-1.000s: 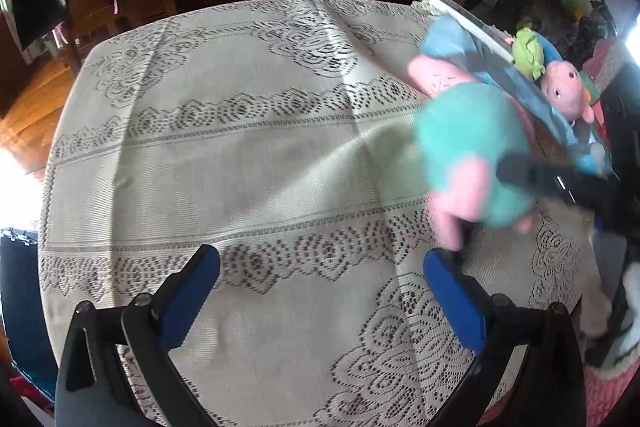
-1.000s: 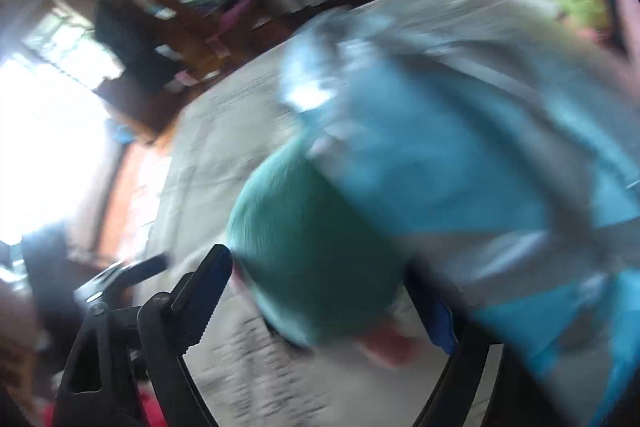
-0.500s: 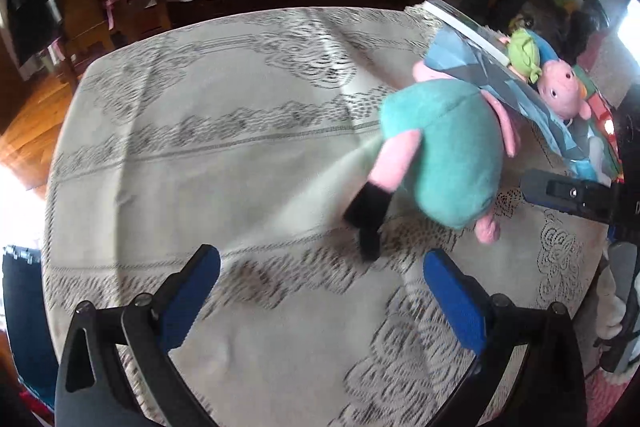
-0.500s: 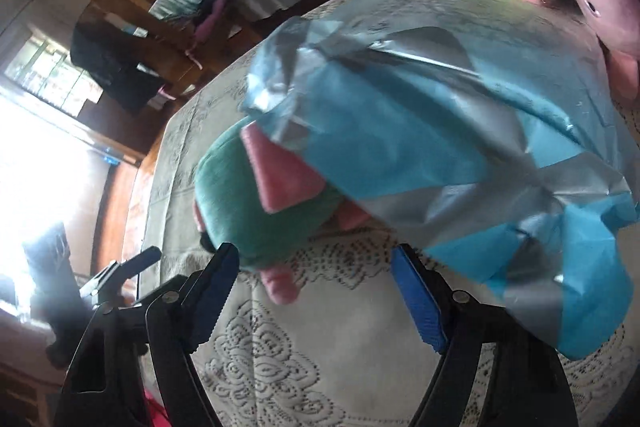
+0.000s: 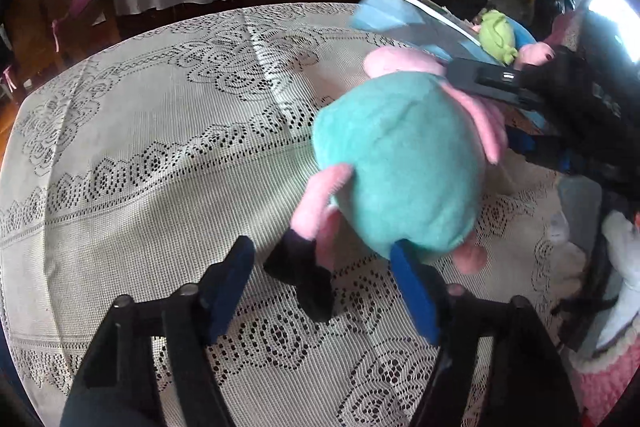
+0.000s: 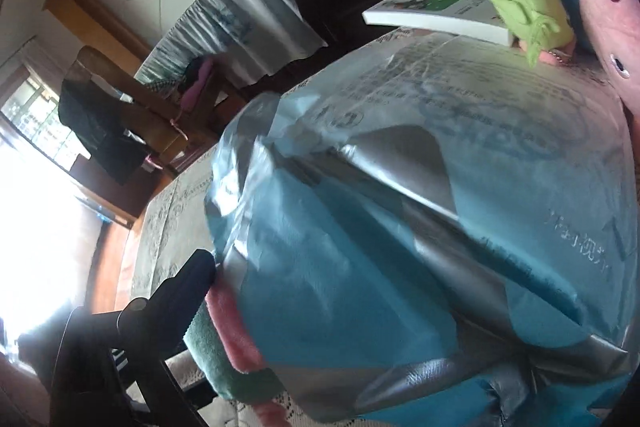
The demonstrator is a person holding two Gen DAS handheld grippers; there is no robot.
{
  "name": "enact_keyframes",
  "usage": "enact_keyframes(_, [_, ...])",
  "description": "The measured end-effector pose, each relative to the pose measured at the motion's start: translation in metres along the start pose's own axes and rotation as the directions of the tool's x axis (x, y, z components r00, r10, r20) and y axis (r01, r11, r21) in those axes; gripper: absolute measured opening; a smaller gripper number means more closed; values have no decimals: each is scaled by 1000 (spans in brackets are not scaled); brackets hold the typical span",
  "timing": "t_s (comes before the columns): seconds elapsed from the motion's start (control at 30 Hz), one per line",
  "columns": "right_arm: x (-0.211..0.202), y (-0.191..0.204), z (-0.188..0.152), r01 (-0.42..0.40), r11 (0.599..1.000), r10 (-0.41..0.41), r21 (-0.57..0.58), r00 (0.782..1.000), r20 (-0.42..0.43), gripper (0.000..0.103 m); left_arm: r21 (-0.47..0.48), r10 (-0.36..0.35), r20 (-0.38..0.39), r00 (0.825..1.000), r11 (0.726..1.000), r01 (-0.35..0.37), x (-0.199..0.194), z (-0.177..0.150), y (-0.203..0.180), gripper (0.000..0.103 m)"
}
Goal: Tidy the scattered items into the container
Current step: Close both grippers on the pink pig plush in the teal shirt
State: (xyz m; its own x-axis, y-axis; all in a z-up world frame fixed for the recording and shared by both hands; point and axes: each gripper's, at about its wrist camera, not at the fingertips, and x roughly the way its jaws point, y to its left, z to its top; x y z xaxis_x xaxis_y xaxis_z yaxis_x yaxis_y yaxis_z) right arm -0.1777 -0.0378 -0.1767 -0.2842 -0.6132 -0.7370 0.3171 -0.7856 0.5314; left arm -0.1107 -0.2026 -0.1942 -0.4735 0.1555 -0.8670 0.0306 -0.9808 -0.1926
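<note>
On the lace-covered round surface [image 5: 132,163], the left hand-held gripper [image 5: 320,291] stands wide, straddling the black foot of the teal-bodied pink plush pig [image 5: 400,163]. Closing there would likely pinch only the leg, so the pig could swing loose. Right of the pig, the right hand-held gripper [image 5: 496,83] presses at the crinkled blue-and-silver plastic bag [image 6: 400,227]; I cannot tell its opening, and the bag could slip.
</note>
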Motion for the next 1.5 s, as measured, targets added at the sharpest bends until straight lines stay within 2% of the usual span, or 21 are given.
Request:
enact_keyframes(0.07, [7,11,-5,-5,1000,3,-30,998,-58,91,5,24,-9,1000,1000,-24,-4,-1,1,64])
enact_keyframes(0.17, [18,27,-13,-15,997,4,-73,990,-144,87,13,74,-40,996,997,-74,-16,-10,10,64])
enact_keyframes(0.27, [28,43,-21,-29,993,1,-116,973,-229,87,18,136,-85,987,991,-135,-29,-27,25,64])
enact_keyframes(0.33, [35,53,-26,-40,989,-2,-144,959,-285,86,1,143,-111,983,990,-144,-43,-41,40,64])
enact_keyframes(0.37, [43,62,-39,-80,983,15,-166,933,-358,78,-9,140,-122,983,990,-142,-50,-47,47,64])
enact_keyframes(0.4, [50,71,-52,-121,975,30,-185,902,-430,77,-14,152,-123,981,988,-155,-57,-52,52,64])
enact_keyframes(0.43, [55,80,-66,-131,968,16,-214,883,-470,78,-8,172,-120,978,985,-174,-63,-57,55,64])
enact_keyframes(0.5, [51,98,-77,-59,935,-90,-349,913,-397,78,-21,197,-119,973,979,-201,-74,-63,63,64])
enact_keyframes(0.6, [38,105,-73,-64,932,-75,-357,929,-362,78,-33,179,-101,979,983,-183,-86,-67,67,66])
enact_keyframes(0.63, [32,104,-70,-33,925,-105,-378,936,-336,78,-25,180,-97,979,983,-183,-87,-66,65,72])
enact_keyframes(0.7, [20,101,-64,22,912,-156,-410,942,-297,78,-1,174,-84,981,985,-175,-85,-61,57,85])
enact_keyframes(0.83, [-2,79,-48,74,898,-195,-433,950,-243,78,24,143,-66,988,990,-141,-75,-45,43,87])
enact_keyframes(0.93, [-10,58,-26,57,924,-157,-379,959,-236,78,30,140,-45,989,990,-139,-65,-31,31,87])
enact_keyframes(1.0, [-12,43,-9,-3,963,-68,-270,966,-251,78,27,140,-25,990,990,-139,-60,-21,26,87])
enact_keyframes(1.1, [-14,20,6,-38,991,8,-127,972,-233,78,25,123,-21,992,992,-123,-52,-12,24,87])
enact_keyframes(1.27, [3,26,12,-8,992,-19,-126,977,-210,78,34,103,-20,994,994,-103,-55,-11,28,87])
enact_keyframes(1.4, [11,37,18,32,985,-64,-168,980,-188,78,41,45,-7,999,998,-45,-73,-11,25,89])
enact_keyframes(1.47, [18,36,22,33,988,-64,-152,977,-203,78,81,60,10,998,995,-61,-73,-6,14,103])
enact_keyframes(1.5, [22,35,23,34,989,-64,-144,976,-210,79,87,71,3,997,994,-71,-67,-3,12,103])
